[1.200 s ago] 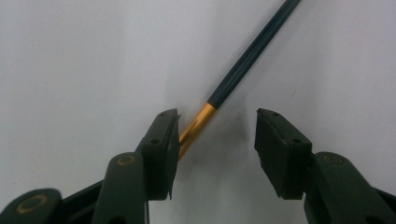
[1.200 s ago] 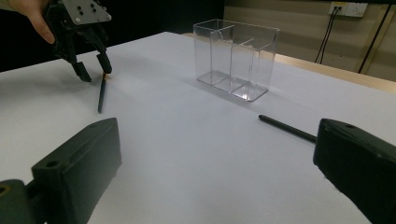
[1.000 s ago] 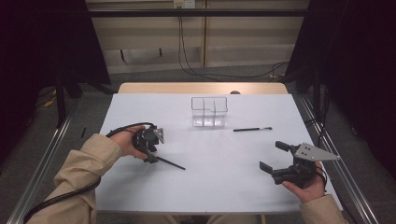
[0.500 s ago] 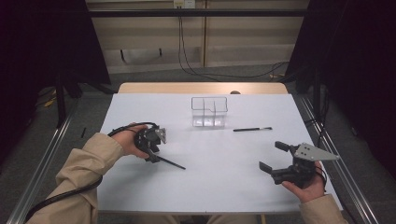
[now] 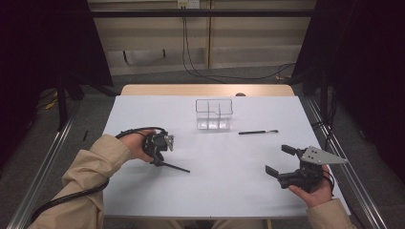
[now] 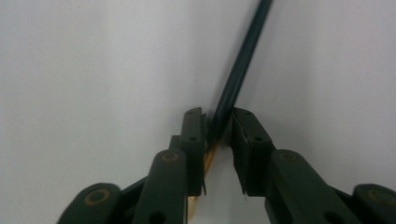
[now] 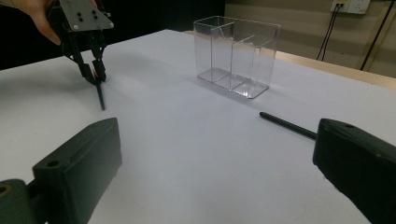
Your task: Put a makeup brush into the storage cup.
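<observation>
Our left tongs point(image 6: 218, 127) have just been closing and now clamp one end of a pen point(image 6: 240, 65) lying on the desk point(image 5: 229, 191). It looks light, stiff and slippery; we judge the end grip workable. Our right tongs point(image 5: 278, 160) stand apart, well away.

High view: I look down and forward over the tabletop point(image 5: 229, 191).
Left tool view: close on tabletop.
Right tool view: low, sharing the clear box point(image 7: 236, 56).
</observation>
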Action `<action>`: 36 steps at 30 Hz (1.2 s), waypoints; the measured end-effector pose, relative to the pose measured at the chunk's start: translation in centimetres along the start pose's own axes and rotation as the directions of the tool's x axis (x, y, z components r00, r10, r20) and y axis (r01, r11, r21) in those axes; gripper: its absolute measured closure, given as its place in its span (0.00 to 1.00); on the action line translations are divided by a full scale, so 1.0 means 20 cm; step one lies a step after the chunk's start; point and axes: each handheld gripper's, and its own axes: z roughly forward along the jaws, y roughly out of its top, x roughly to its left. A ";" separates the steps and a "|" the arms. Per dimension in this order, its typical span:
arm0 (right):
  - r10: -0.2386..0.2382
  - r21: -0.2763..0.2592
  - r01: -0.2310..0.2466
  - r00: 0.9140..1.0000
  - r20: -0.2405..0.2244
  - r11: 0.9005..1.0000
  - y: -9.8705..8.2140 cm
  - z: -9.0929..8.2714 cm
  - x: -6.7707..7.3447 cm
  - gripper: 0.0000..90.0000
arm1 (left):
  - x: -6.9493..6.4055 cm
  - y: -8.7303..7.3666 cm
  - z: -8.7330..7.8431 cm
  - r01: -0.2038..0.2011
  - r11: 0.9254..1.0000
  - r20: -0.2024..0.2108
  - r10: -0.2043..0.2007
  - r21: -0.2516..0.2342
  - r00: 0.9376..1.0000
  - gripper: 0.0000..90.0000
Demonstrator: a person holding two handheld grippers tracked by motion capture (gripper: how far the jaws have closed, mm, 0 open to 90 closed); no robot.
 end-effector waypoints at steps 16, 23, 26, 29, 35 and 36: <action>-0.001 0.019 0.001 1.000 -0.002 1.000 0.00 0.01 0.00 0.01 | 0.00 0.01 0.00 0.093 0.996 -0.001 -0.093 0.006 0.996 0.94; 0.002 0.025 -0.002 1.000 -0.003 1.000 0.00 0.02 -0.01 0.01 | 0.01 0.01 -0.01 0.131 0.991 0.013 -0.131 -0.021 0.991 0.94; 0.001 0.028 -0.001 1.000 -0.006 1.000 0.00 0.02 0.00 0.01 | 0.01 0.02 -0.02 0.131 0.991 0.009 -0.130 -0.018 0.991 0.94; 0.002 0.031 -0.002 1.000 -0.010 1.000 0.00 0.02 0.00 0.01 | 0.00 0.03 -0.03 0.134 0.991 0.014 -0.134 -0.015 0.991 0.94; 0.000 0.039 0.001 1.000 -0.012 0.999 0.00 0.02 0.00 0.01 | -0.01 0.05 -0.06 0.132 0.991 0.008 -0.132 -0.021 0.991 0.94; 0.002 0.042 -0.001 1.000 -0.014 0.999 0.01 0.02 0.00 0.01 | -0.01 0.07 -0.07 0.135 0.990 0.015 -0.135 -0.032 0.991 0.94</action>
